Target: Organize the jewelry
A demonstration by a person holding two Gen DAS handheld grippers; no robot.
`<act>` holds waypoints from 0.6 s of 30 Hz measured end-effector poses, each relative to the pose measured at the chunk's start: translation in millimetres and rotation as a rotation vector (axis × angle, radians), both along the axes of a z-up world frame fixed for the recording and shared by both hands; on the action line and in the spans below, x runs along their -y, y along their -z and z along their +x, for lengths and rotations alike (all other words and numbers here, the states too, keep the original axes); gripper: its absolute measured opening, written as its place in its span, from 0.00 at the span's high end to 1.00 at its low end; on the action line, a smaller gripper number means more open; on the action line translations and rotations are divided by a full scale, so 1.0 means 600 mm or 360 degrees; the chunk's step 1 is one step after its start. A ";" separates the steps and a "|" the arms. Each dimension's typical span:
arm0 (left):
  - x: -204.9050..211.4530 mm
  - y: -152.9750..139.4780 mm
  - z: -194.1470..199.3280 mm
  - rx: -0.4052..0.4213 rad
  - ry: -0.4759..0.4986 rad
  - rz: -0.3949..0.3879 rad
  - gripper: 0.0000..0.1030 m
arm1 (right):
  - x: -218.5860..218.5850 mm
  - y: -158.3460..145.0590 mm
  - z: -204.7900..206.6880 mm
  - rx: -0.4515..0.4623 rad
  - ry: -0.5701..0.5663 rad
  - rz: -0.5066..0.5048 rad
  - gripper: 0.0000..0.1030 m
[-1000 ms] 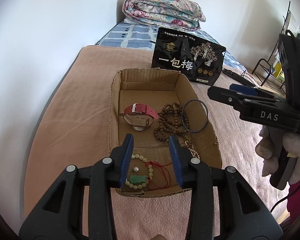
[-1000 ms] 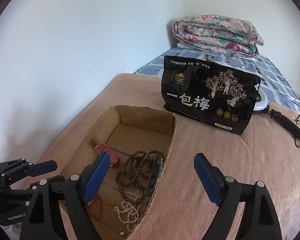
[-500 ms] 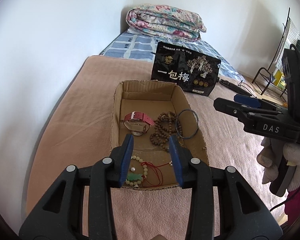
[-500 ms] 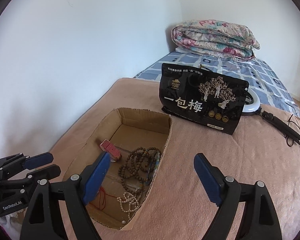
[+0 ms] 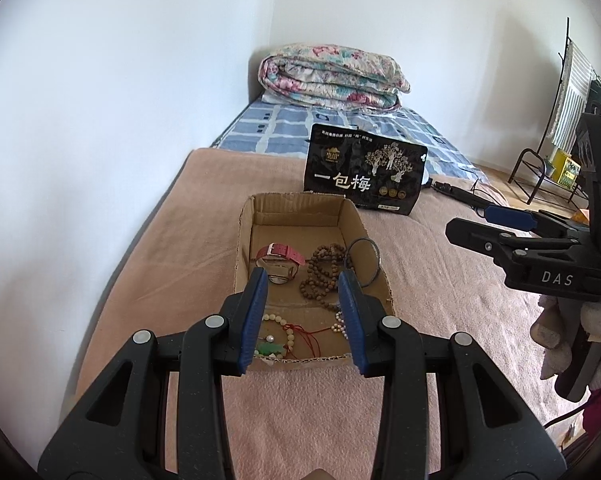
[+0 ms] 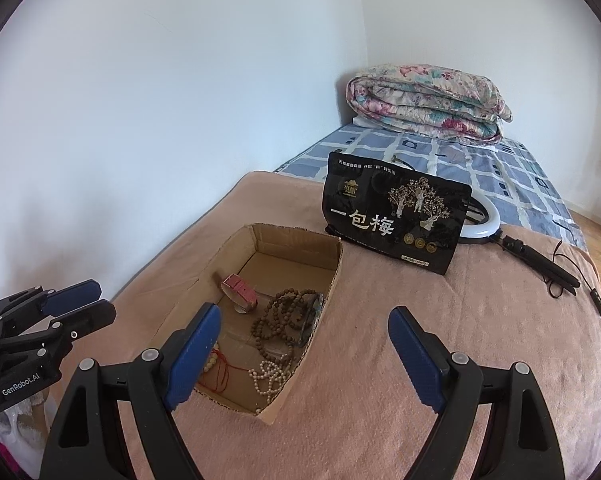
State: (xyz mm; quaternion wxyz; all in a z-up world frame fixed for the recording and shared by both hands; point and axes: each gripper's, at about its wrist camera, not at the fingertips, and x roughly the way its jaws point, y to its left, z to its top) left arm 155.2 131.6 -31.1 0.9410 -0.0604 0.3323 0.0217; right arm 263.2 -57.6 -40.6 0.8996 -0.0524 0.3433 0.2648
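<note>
Left view: green pendant bracelet (image 5: 269,347) in cardboard box (image 5: 244,240) mid-bed | right view: ring light (image 6: 485,227) behind snack bag (image 6: 396,222) | left tongs (image 5: 304,312), right tongs (image 6: 304,354) released, empty, both now higher, farther back

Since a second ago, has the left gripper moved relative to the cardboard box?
Yes. The left gripper has pulled back and up from the cardboard box, which now looks smaller and farther off between its tips.
</note>
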 end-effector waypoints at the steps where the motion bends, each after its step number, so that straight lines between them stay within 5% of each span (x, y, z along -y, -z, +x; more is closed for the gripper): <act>1: 0.003 -0.003 -0.005 0.0009 0.0003 0.0008 0.64 | 0.003 -0.003 -0.006 0.0005 0.0001 0.0002 0.15; 6: 0.015 -0.014 -0.029 0.0038 0.0020 0.0028 0.62 | 0.025 -0.015 -0.041 0.0038 0.0020 -0.0008 0.14; 18: 0.032 -0.047 -0.074 0.0151 0.0004 0.0013 0.25 | 0.095 -0.038 -0.107 0.0160 0.0181 0.0037 0.00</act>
